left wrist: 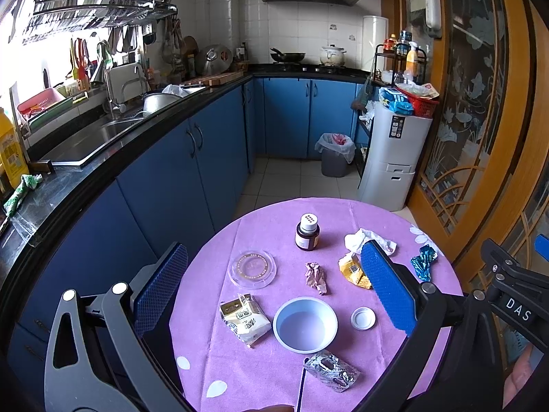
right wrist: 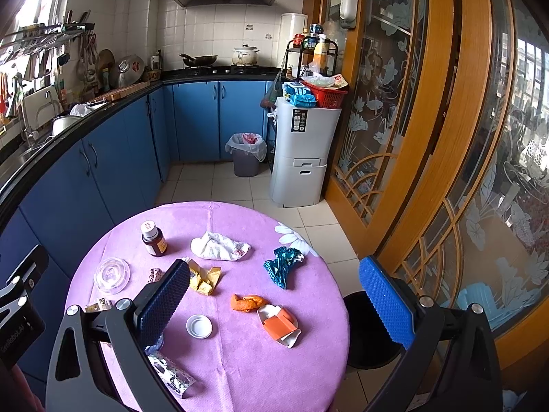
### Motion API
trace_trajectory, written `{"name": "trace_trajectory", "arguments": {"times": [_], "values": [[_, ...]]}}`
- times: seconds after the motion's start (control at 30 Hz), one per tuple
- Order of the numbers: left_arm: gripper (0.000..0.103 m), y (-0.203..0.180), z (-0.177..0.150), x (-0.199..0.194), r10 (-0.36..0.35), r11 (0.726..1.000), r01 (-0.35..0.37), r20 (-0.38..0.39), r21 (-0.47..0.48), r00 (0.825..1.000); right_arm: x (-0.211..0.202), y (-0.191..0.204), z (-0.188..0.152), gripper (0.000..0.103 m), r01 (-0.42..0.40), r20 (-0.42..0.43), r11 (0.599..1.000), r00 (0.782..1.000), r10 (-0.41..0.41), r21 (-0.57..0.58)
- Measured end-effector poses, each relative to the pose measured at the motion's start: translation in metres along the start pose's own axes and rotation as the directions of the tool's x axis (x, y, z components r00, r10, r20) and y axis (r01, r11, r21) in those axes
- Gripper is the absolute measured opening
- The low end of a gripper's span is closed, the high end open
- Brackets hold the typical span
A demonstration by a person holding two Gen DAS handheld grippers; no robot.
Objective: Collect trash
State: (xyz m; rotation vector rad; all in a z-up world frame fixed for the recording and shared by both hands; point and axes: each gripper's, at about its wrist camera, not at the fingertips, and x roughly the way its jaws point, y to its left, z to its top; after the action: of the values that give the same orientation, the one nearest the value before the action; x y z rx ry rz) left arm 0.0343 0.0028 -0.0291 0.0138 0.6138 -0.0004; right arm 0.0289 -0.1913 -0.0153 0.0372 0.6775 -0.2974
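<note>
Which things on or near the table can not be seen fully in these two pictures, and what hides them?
- White bowl: in the right wrist view, almost all behind a gripper finger.
- Yellow wrapper: in the left wrist view, partly behind a blue finger pad.
- Dark bin: its lower part is hidden by the table edge and a finger; its contents cannot be told.
- Blister pack: half covered in the right wrist view.

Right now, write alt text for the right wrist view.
Open right tongs hover over a round table with a purple cloth littered with trash: orange peel, a torn orange box, blue foil, a crumpled tissue. A black bin stands beside the table.
</note>
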Motion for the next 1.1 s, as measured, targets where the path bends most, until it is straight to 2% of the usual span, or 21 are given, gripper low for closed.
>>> {"name": "trace_trajectory", "arguments": {"times": [0.33, 0.47, 0.53, 0.63, 0.77, 0.8, 0.87, 0.97, 1.07, 1.1], "values": [[0.100, -0.001, -0.001, 0.000, 0.000, 1.000, 0.000, -0.005, 0.001, 1.000, 0.003, 0.001, -0.002, 0.096, -0.013, -0.013, 1.000, 1.000, 0.013, -0.002], [0.100, 0.000, -0.007, 0.011, -0.016, 1.000, 0.016, -0.048, 0.006, 0.999, 0.033, -0.001, -0.010, 0.096, -0.060, -0.126, 0.998, 0.990, 0.060, 0.004], [0.100, 0.001, -0.017, 0.023, -0.027, 1.000, 0.028, -0.103, 0.008, 0.994, 0.053, -0.003, -0.021, 0.096, -0.064, -0.198, 0.998, 0.978, 0.063, -0.001], [0.100, 0.001, -0.040, 0.048, -0.061, 0.998, 0.066, -0.225, 0.013, 0.972, 0.082, -0.004, -0.043, 0.096, -0.066, -0.313, 0.998, 0.948, 0.059, -0.012], [0.100, -0.007, -0.067, 0.081, -0.116, 0.991, 0.133, -0.381, 0.016, 0.917, 0.105, -0.002, -0.071, 0.096, -0.066, -0.393, 0.997, 0.918, 0.043, -0.046], [0.100, -0.010, -0.072, 0.091, -0.132, 0.989, 0.151, -0.423, 0.010, 0.896, 0.110, -0.002, -0.077, 0.096, -0.066, -0.410, 0.996, 0.911, 0.038, -0.054], [0.100, -0.015, -0.079, 0.102, -0.139, 0.987, 0.159, -0.457, 0.005, 0.879, 0.121, -0.002, -0.086, 0.096, -0.069, -0.435, 0.996, 0.900, 0.036, -0.059], [0.100, -0.023, -0.083, 0.113, -0.104, 0.990, 0.134, -0.479, 0.029, 0.872, 0.137, -0.004, -0.094, 0.096, -0.075, -0.471, 0.995, 0.882, 0.036, -0.065], [0.100, -0.031, -0.091, 0.128, -0.101, 0.989, 0.143, -0.530, 0.038, 0.842, 0.150, -0.006, -0.100, 0.096, -0.077, -0.492, 0.995, 0.870, 0.033, -0.070], [0.100, -0.033, -0.092, 0.133, -0.089, 0.990, 0.136, -0.538, 0.047, 0.838, 0.154, -0.007, -0.101, 0.096, -0.079, -0.501, 0.994, 0.865, 0.033, -0.072]]}}
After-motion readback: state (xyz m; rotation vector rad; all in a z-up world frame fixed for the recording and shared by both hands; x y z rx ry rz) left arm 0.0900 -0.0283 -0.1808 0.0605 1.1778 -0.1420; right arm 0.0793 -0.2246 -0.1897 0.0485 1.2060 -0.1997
